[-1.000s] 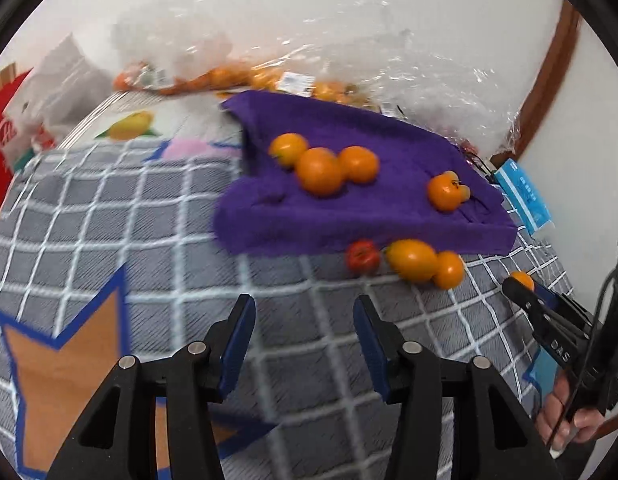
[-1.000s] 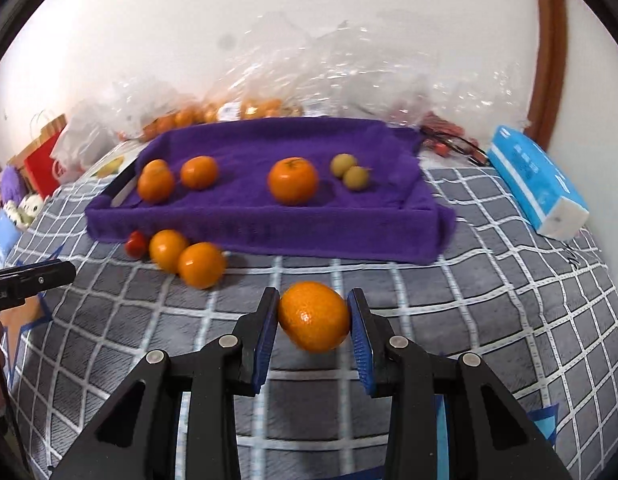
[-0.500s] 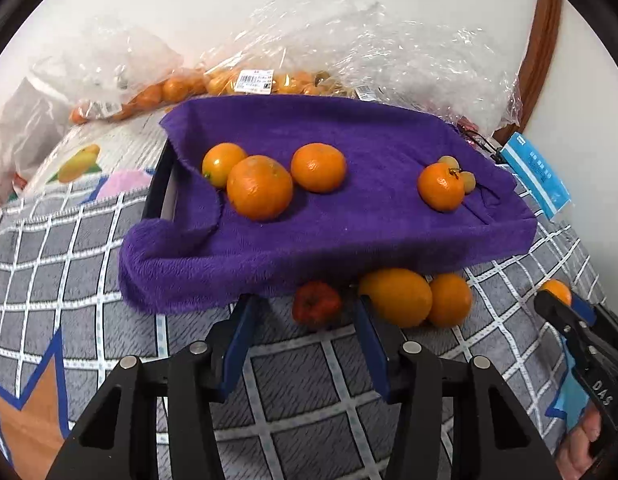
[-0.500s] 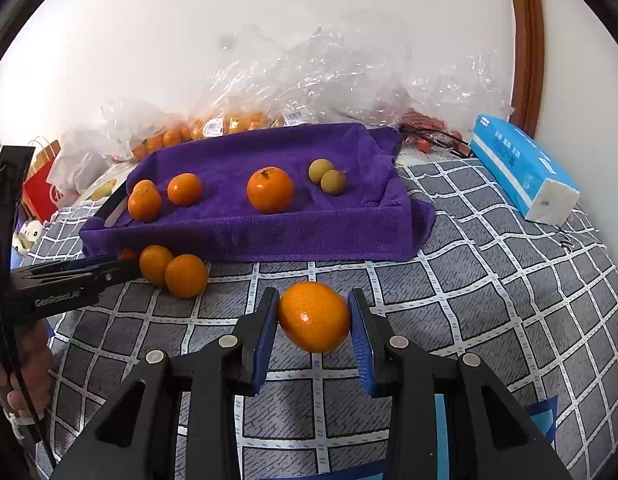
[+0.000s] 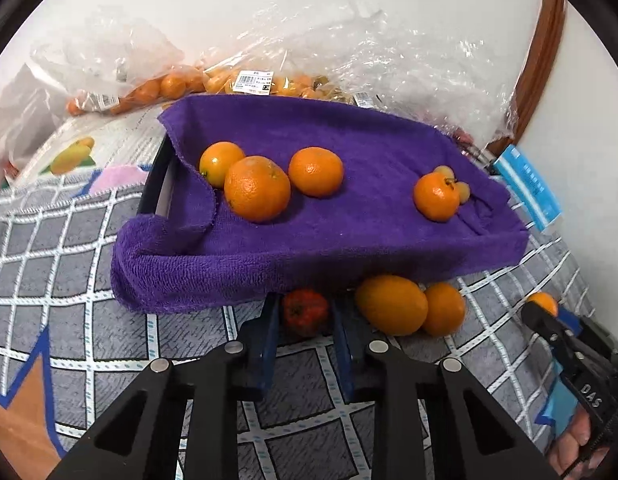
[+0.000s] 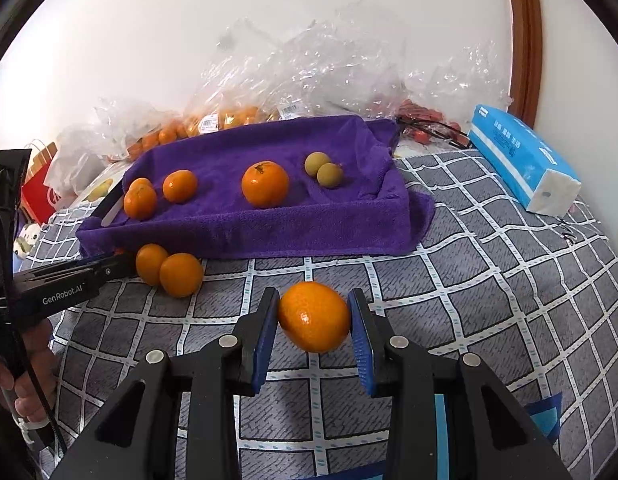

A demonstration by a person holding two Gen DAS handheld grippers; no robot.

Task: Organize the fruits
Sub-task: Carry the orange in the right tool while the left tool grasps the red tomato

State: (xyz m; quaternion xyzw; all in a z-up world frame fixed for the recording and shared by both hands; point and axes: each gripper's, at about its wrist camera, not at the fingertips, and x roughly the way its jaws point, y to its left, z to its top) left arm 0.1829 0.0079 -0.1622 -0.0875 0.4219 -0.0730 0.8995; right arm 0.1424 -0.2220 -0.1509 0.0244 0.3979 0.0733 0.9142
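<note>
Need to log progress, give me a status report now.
Left gripper just closed on the red fruit. Right gripper holds an orange. Two oranges beside, tray edge close.

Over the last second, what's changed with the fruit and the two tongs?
The left tongs moved in toward the purple towel and have just been closing, now gripping the small red fruit at its front edge. The right tongs stayed put, still holding an orange. The fruit on the towel and the two oranges beside it haven't moved.

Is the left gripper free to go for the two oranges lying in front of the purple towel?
Probably not yet: the left gripper is shut on a small red fruit, though the two oranges lie unobstructed right beside it.
</note>
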